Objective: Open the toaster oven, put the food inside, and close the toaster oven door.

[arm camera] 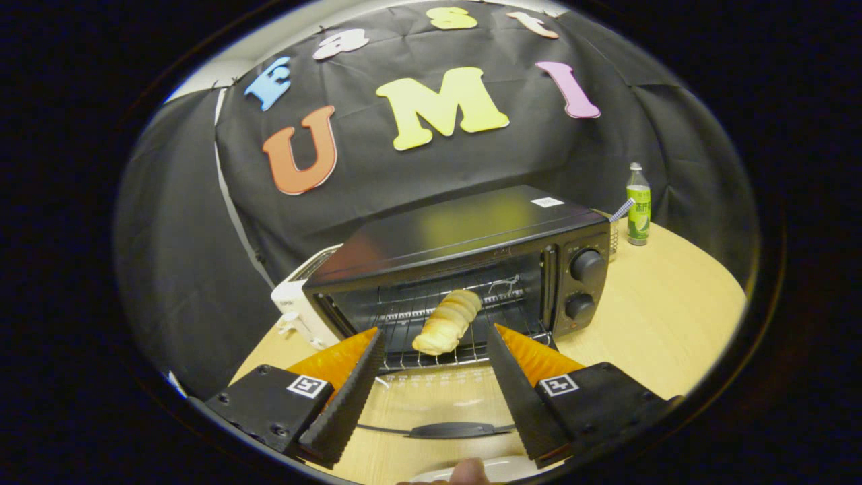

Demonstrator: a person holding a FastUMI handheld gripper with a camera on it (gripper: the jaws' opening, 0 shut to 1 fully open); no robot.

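Tool point(434, 340) gapes before bread point(448, 322) in toaster oven point(471, 263); labels unreadable.

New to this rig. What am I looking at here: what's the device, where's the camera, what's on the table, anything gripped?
There is no robot arm: a person carries a hand-held two-finger gripper, and the fisheye camera rides on it, looking forward along the two fingers at the bottom of the picture.

On the wooden table stands a black toaster oven with two knobs. Its glass door is folded down flat toward the camera, handle nearest. A bread roll lies on the oven's wire rack, just ahead of the fingers.

The fingers are spread wide and hold nothing.

A white toaster stands beside the oven, and a green bottle stands beyond it, near the black cloth wall.
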